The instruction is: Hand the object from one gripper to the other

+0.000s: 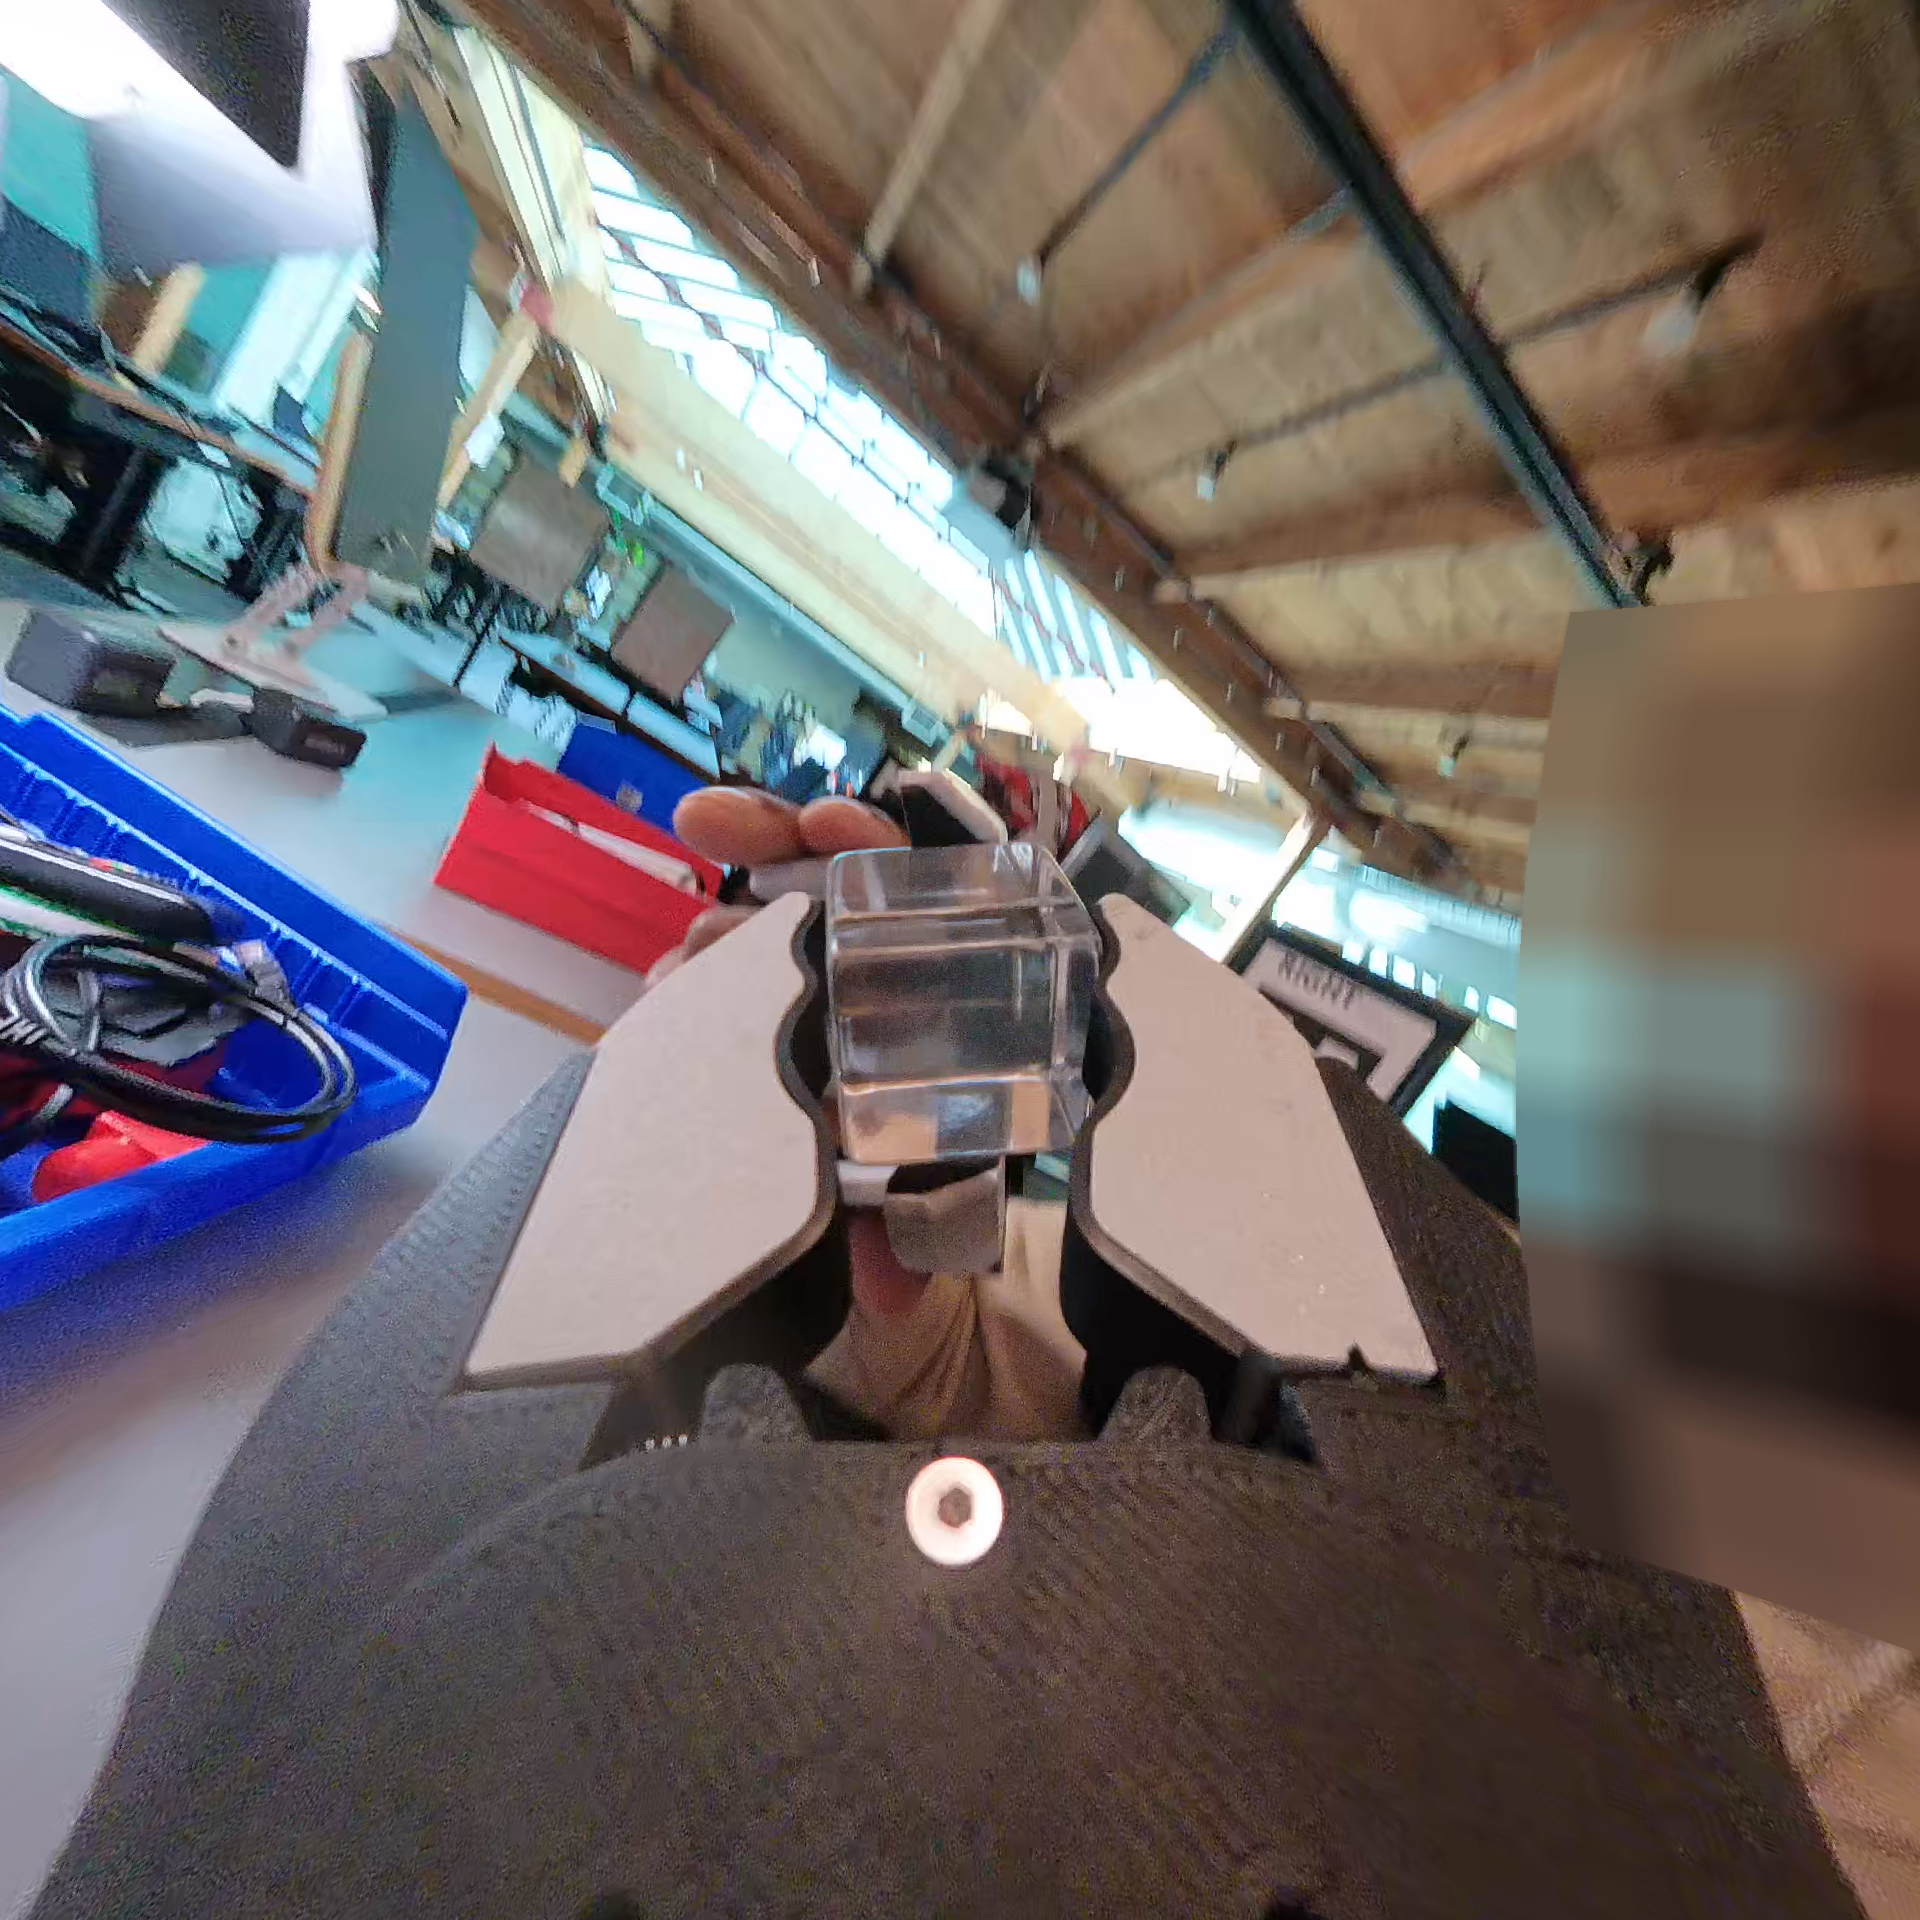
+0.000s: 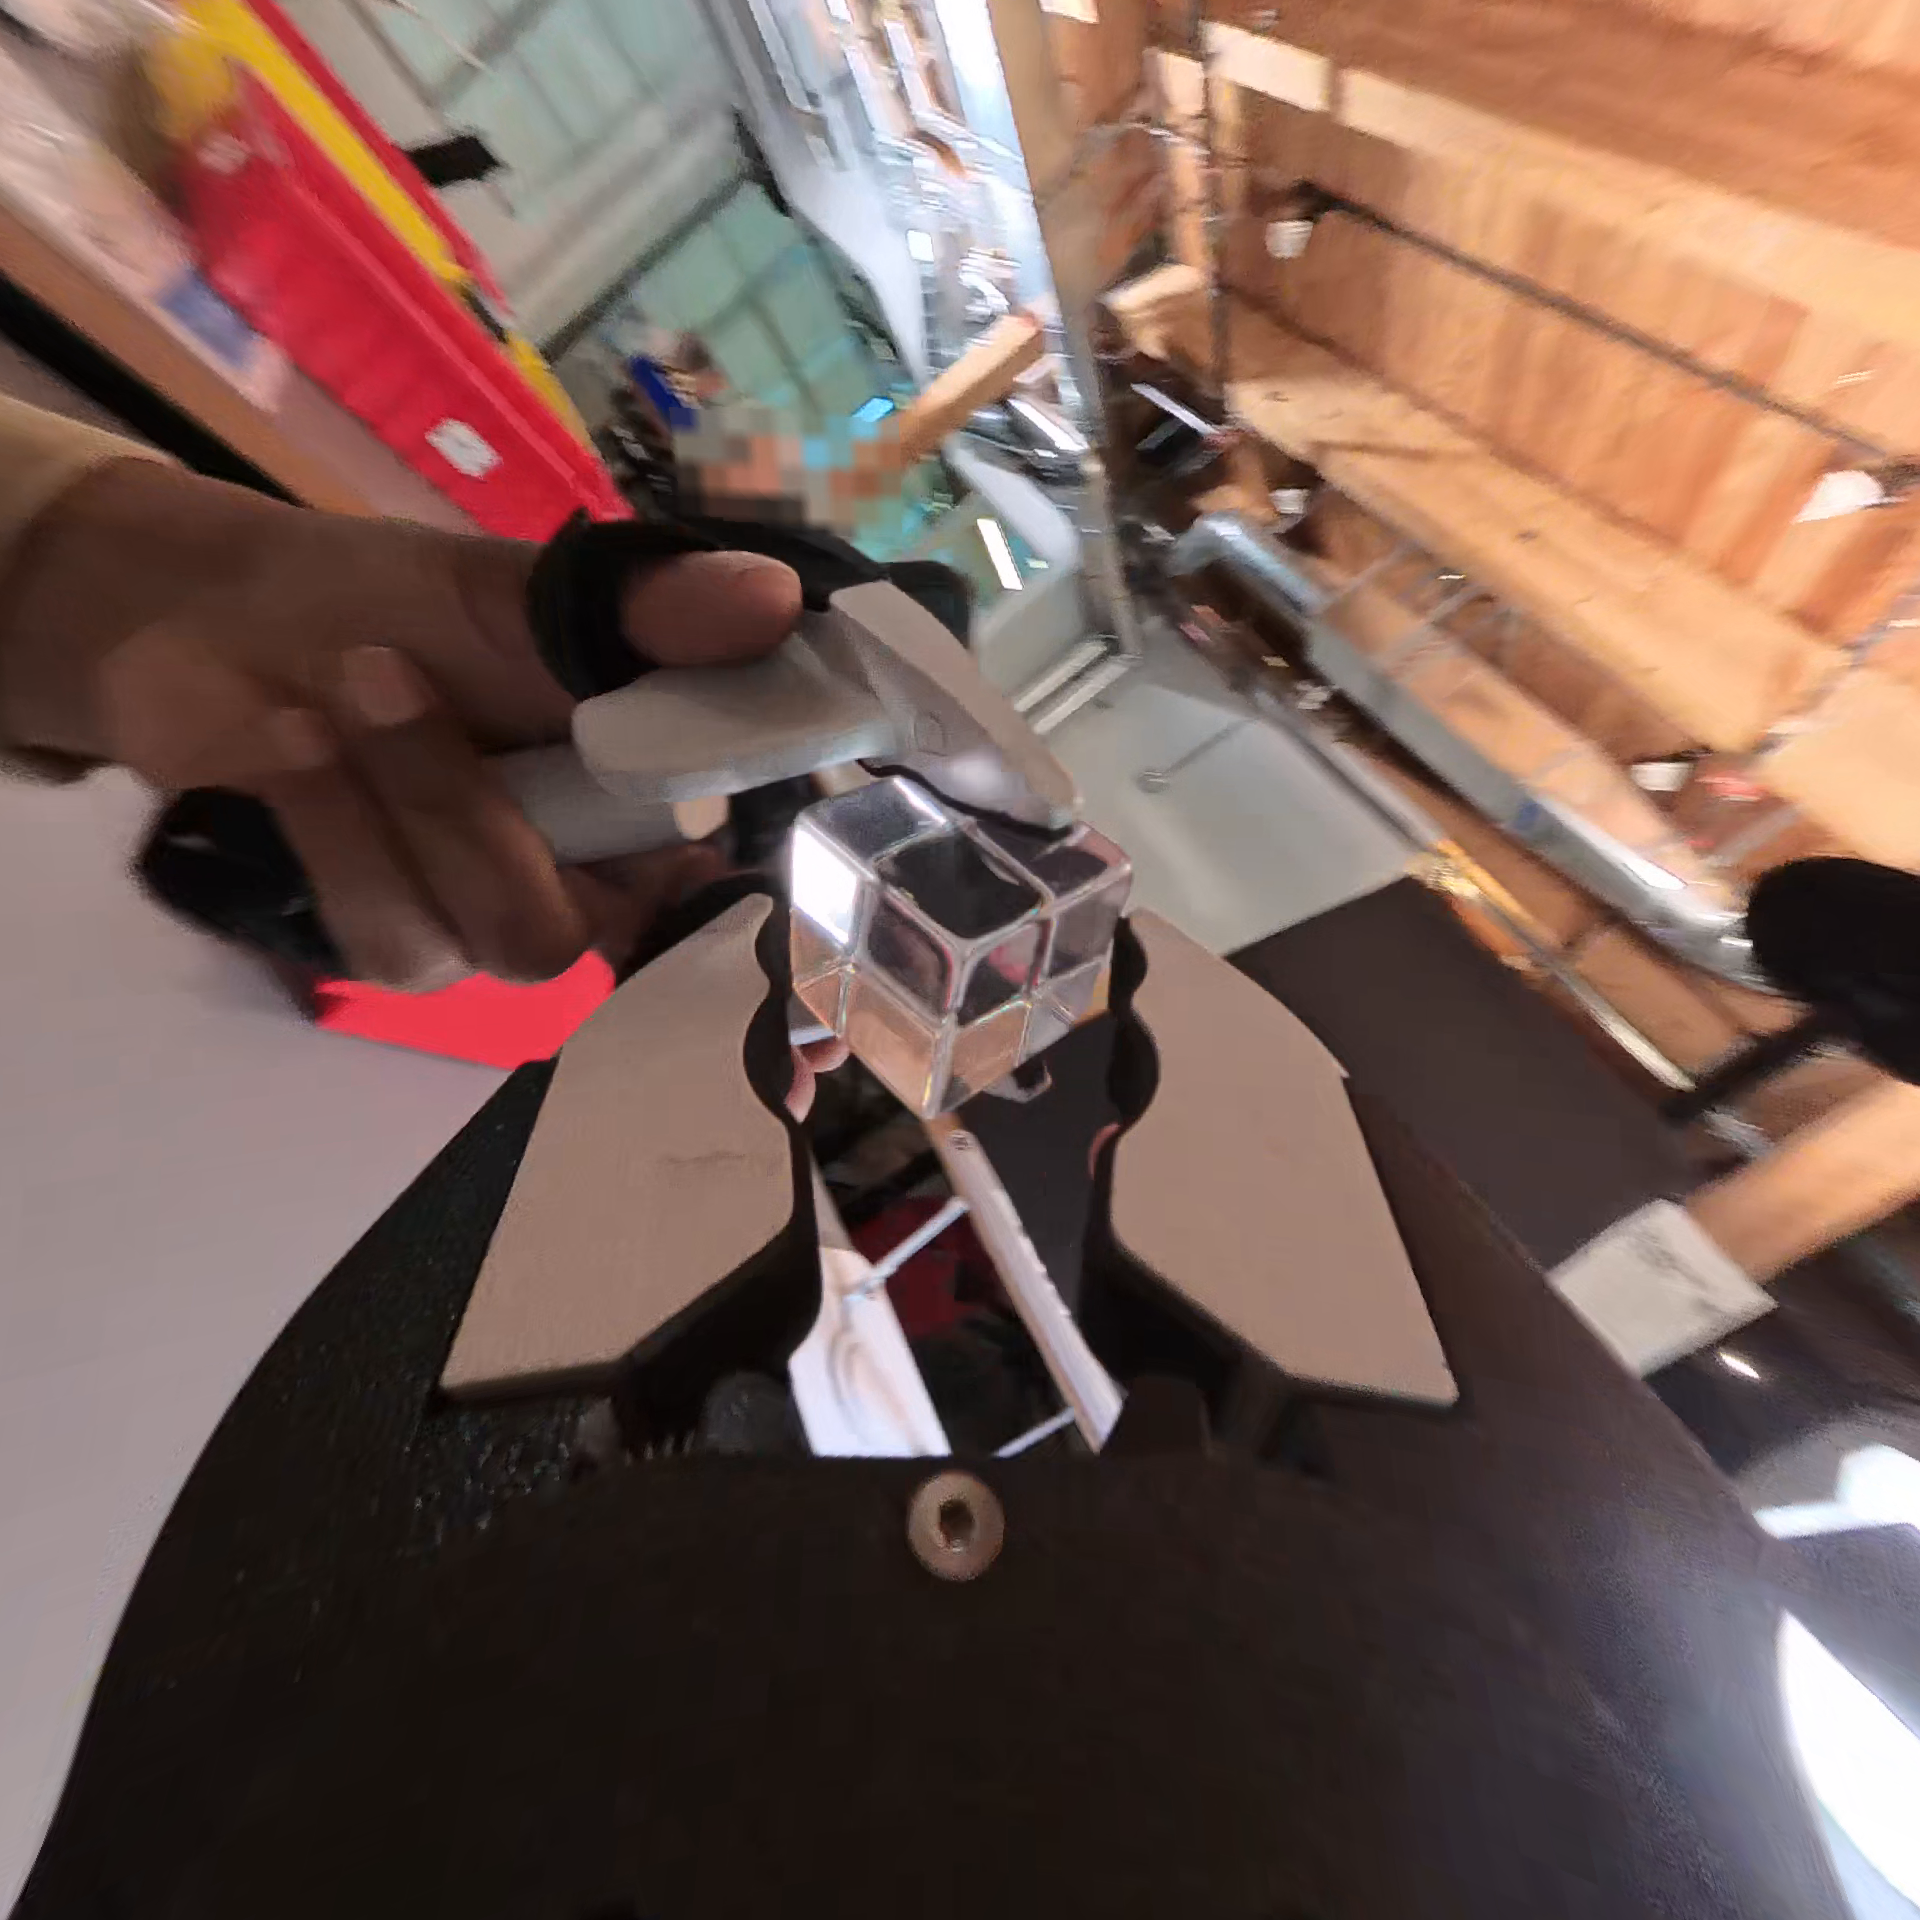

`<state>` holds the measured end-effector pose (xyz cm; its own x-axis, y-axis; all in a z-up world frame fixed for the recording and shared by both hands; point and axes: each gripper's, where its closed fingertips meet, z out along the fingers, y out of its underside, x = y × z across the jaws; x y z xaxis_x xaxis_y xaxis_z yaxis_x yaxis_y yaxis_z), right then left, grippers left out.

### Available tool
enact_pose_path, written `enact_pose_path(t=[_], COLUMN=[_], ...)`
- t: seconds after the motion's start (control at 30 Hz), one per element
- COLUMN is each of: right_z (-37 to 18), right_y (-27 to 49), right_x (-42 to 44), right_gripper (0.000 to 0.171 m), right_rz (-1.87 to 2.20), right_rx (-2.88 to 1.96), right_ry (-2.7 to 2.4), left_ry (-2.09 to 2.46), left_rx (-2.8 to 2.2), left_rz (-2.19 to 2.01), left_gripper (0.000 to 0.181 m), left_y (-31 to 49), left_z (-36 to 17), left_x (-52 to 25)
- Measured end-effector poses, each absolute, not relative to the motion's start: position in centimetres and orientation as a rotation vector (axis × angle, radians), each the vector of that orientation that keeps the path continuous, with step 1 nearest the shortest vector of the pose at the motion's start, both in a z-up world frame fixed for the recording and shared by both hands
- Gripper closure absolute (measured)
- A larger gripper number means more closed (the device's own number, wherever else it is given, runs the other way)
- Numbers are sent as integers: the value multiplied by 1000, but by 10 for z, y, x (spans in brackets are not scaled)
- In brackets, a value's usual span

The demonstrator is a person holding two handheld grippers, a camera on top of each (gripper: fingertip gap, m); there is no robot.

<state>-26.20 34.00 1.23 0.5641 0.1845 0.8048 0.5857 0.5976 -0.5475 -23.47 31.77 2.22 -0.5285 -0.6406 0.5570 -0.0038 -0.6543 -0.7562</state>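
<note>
Left wrist view: blue bin (image 1: 312, 935) on the grey table (image 1: 343, 821) holds coiled black cable (image 1: 187, 1039); red tray (image 1: 561, 862) farther back. Left gripper (image 1: 956, 987) clenched on the clear cube (image 1: 961, 997), both pads touching its sides. Right wrist view: cube (image 2: 956, 966) sits between right gripper (image 2: 951, 987) tips, jaws released, gaps either side. Left hand (image 2: 312, 707) holds the other gripper, above-left.
</note>
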Motion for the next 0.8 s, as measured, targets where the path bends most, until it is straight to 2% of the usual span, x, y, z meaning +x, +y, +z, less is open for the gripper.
enact_pose_path(t=[0.2,0.4,0.67,0.8], right_z=[21,12,12,13], right_y=[347,345,318,321], right_x=[-257,-256,-253,-246], right_gripper=[114,115,116,116], right_rz=[-458,-237,569,910], right_rx=[-864,-945,-1117,-1152], right_ry=[-737,-900,-993,-904], left_ry=[828,1018,1232,1346], left_rx=[-1220,-1293,-1106,-1020], left_rz=[-2193,-2013,-1749,-1406], left_gripper=[135,133,128,123], left_y=[330,326,317,323], left_z=[30,18,25,16], left_x=[-234,-232,-250,-255])
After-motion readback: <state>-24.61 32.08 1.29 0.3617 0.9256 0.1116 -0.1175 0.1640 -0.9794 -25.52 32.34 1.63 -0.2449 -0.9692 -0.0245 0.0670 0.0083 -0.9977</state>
